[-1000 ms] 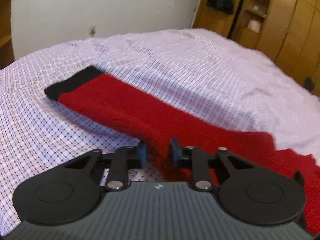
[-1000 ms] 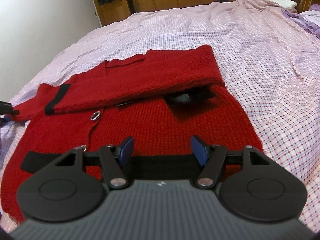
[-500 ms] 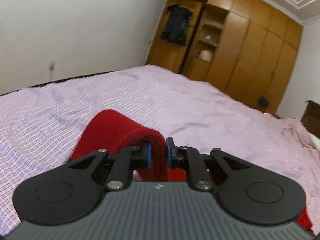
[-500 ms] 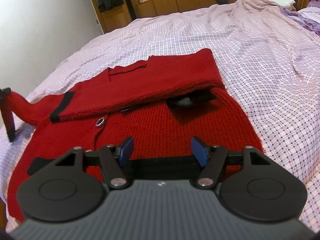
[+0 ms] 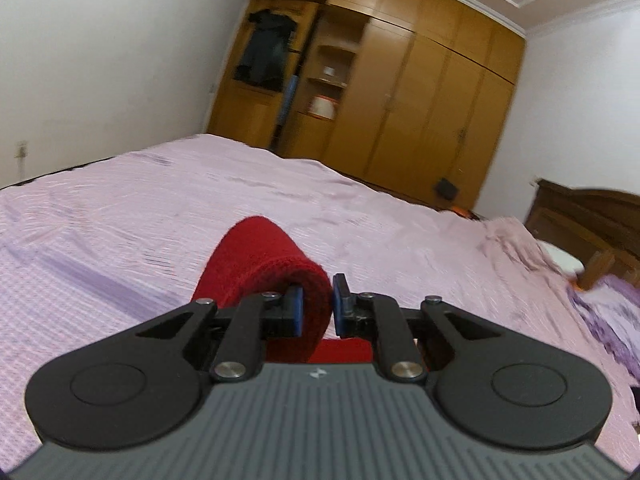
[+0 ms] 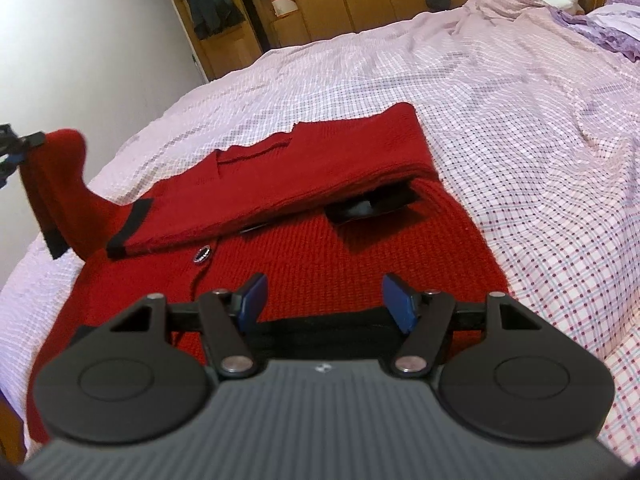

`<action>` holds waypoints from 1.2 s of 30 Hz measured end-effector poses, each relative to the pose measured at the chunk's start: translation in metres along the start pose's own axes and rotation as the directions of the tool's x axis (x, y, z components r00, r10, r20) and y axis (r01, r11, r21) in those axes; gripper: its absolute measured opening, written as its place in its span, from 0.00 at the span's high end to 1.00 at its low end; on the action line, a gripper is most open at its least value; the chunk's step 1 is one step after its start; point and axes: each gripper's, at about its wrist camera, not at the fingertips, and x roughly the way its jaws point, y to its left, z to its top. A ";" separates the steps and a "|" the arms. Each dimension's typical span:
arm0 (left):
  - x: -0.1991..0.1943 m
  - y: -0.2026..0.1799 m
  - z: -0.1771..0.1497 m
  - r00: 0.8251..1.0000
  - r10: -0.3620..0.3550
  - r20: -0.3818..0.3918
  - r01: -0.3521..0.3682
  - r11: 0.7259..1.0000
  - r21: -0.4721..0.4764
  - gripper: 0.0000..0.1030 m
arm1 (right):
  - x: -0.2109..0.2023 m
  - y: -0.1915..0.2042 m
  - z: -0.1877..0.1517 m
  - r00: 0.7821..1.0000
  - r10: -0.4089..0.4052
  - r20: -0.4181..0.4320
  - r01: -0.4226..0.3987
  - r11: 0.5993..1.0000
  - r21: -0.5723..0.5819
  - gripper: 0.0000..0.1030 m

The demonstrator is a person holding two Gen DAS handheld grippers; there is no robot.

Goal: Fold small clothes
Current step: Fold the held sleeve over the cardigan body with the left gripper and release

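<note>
A small red knit cardigan (image 6: pixel 320 240) with black trim lies on the bed. One sleeve is folded across its chest. My left gripper (image 5: pixel 316 310) is shut on the other red sleeve (image 5: pixel 260 260) and holds it up off the bed; the sleeve drapes over the fingers. In the right wrist view that lifted sleeve (image 6: pixel 60 184) hangs at far left, its black cuff pointing down, with the left gripper's tip at the frame edge. My right gripper (image 6: pixel 326 302) is open and empty, just above the cardigan's black hem (image 6: pixel 320 326).
The bed (image 6: pixel 520 140) has a pink checked sheet. Wooden wardrobes (image 5: pixel 420 112) stand behind it, a dark garment (image 5: pixel 264 52) hanging there. A wooden headboard (image 5: pixel 592 212) and purple bedding (image 6: pixel 592 24) are at the right.
My left gripper has raised the red sleeve off the bed and tilted upward, so the room now shows. The right gripper has stayed open over the hem.
</note>
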 end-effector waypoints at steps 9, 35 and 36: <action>0.039 -0.060 -0.038 0.990 -0.088 -0.107 0.091 0.996 0.022 0.84 | -0.003 -0.013 -0.002 1.000 0.004 0.008 -0.004 0.999 0.033 0.36; 0.057 -0.032 -0.129 0.886 -0.068 -0.458 0.118 0.990 0.080 0.47 | -0.001 -0.009 -0.001 1.000 0.017 0.007 -0.017 0.999 0.028 0.34; 0.052 -0.030 -0.127 0.885 -0.061 -0.461 0.113 0.990 0.085 0.45 | -0.001 -0.006 0.001 1.000 0.027 0.007 -0.027 0.999 0.023 0.34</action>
